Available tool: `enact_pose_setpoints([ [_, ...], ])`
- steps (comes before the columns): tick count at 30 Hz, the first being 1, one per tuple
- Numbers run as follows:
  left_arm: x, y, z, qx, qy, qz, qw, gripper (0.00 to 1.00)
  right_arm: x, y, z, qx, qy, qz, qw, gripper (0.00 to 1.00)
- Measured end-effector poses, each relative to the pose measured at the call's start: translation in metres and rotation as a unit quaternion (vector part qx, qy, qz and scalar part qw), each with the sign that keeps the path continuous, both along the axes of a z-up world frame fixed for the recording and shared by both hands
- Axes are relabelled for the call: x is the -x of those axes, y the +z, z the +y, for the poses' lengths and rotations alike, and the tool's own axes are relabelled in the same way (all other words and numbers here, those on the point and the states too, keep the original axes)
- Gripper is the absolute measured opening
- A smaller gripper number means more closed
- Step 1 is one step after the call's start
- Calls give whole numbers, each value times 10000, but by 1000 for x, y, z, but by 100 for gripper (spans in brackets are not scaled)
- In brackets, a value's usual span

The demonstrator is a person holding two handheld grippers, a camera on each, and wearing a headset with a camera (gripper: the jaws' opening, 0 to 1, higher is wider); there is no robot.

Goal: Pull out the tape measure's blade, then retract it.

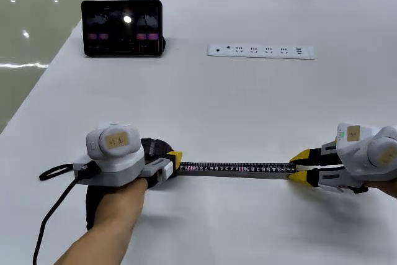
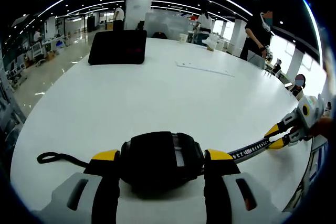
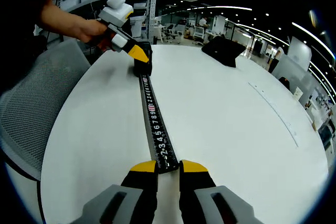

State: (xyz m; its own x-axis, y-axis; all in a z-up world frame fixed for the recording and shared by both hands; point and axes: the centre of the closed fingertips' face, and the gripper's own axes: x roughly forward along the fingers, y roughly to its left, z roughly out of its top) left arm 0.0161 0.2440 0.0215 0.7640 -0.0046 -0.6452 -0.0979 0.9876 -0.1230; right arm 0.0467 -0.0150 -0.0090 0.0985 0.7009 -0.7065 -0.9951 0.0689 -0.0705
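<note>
White workbench [image 1: 248,116] before you, your left gripper [image 2: 161,156] clamped around the black tape measure [image 1: 155,148], blade [image 1: 236,168] lying extended across the tabletop, your right gripper [image 1: 300,166] pinching its end.

White table [image 1: 248,110] is bearing: a black tablet [image 1: 122,28], standing propped at far left, screen glowing; a white power strip [image 1: 260,51], lying flat well to its right. Grey mesh chair [image 3: 31,114] is sitting beside the table edge.
</note>
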Motion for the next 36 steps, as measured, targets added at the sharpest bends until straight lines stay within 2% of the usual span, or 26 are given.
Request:
enact_pose_setpoints([
  [4,-1,-2,0,-19,-7,61,10000,61,1,-1,1,-57,-18,126,9999,11],
  [12,-1,-6,0,-110,22,202,9997,62,4,0,2,-65,34,124,9999,10],
  [26,0,-7,1,-237,67,274,9993,59,6,2,2,-2,94,135,9999,9],
  [36,0,-7,2,-232,-1,294,9993,57,6,2,1,11,84,139,9999,9],
])
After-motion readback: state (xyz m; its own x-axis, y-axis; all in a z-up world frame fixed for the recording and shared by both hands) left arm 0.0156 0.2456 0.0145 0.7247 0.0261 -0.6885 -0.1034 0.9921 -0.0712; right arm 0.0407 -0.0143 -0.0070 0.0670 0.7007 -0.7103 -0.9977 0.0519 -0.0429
